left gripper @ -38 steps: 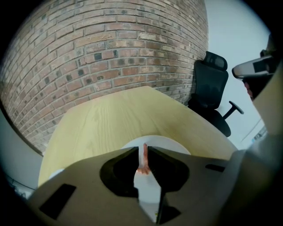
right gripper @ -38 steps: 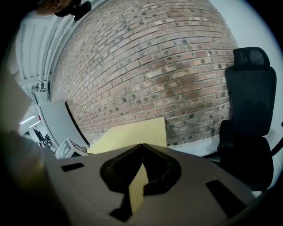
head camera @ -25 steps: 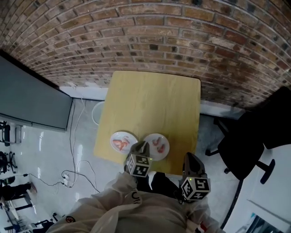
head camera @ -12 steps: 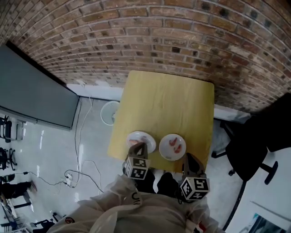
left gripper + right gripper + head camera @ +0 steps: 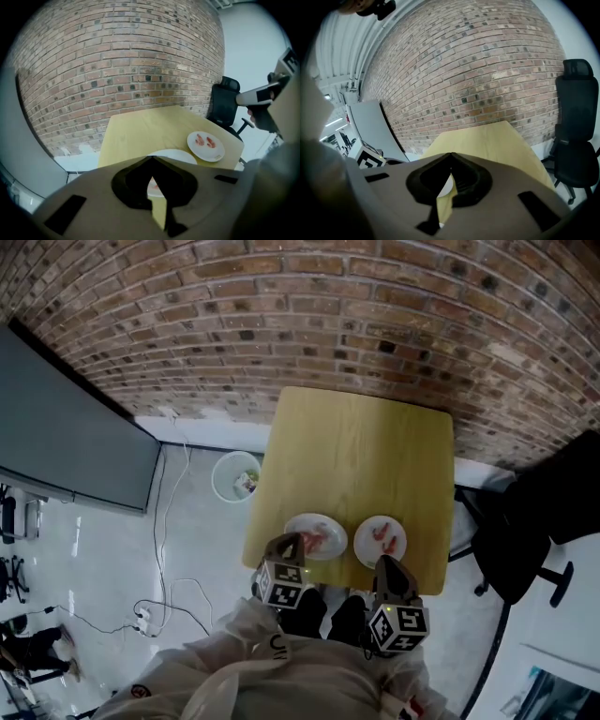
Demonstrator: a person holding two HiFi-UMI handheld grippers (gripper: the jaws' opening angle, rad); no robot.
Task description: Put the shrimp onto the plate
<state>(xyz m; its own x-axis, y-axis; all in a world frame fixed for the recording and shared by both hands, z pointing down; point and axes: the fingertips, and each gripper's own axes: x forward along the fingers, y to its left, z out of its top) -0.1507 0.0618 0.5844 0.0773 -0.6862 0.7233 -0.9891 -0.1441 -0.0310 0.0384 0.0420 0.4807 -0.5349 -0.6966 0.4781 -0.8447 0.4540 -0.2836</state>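
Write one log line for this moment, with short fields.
left claw: shut, empty; right claw: shut, empty; shrimp: on left plate and right plate

Left gripper [image 5: 152, 161] is covering most of the near plate [image 5: 179, 154] in its own view. Only a rim arc and a sliver with something pink are showing. Right gripper [image 5: 450, 157] is blocking the table's [image 5: 487, 140] near end. A white sliver is peeking through the gap, can't tell which plate. Head view: shrimp [image 5: 314, 542] are reading too small to count, chair [image 5: 525, 540] is getting clipped by the right edge, and bin [image 5: 234, 474] contents are coming out too small to tell.
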